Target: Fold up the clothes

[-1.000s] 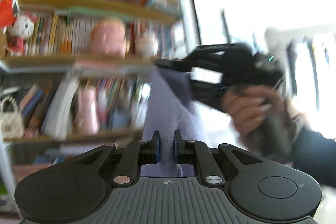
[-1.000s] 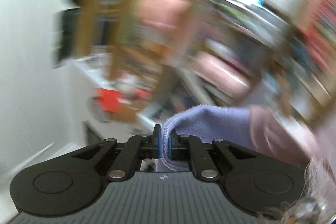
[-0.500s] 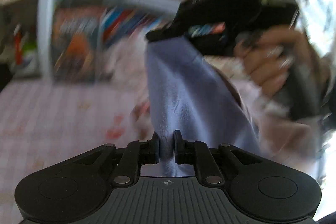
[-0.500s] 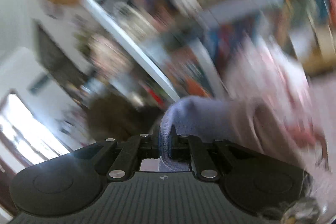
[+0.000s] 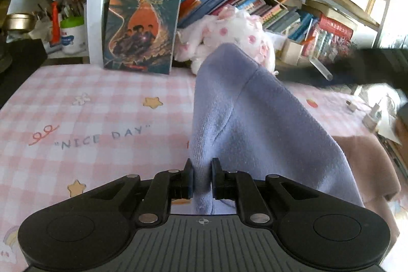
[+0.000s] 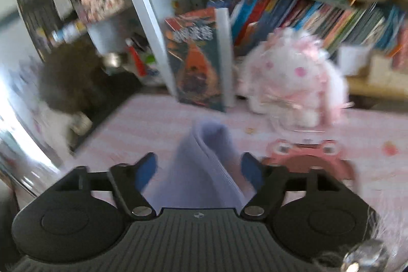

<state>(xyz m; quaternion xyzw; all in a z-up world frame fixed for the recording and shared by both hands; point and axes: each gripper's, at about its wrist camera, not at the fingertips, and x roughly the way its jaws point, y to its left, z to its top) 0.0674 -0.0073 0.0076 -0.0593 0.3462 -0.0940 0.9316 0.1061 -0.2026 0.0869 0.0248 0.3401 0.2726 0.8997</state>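
Now the left hand-held gripper is pinching the soft lavender fleece garment above the pink checked desk; the right hand-held gripper, jaws just spread wide, is releasing its fold at twelve o'clock. Next, probably, smoothing flat.

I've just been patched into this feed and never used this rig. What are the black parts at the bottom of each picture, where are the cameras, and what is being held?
Each picture comes from a camera on a handheld two-finger gripper, looking along its fingers. The left gripper is shut on a lavender garment that drapes over a pink checked cloth covering the surface. The right gripper has just opened; the garment lies between its pads, unpressed. Behind stand a book, a white and pink plush toy and shelves of books.
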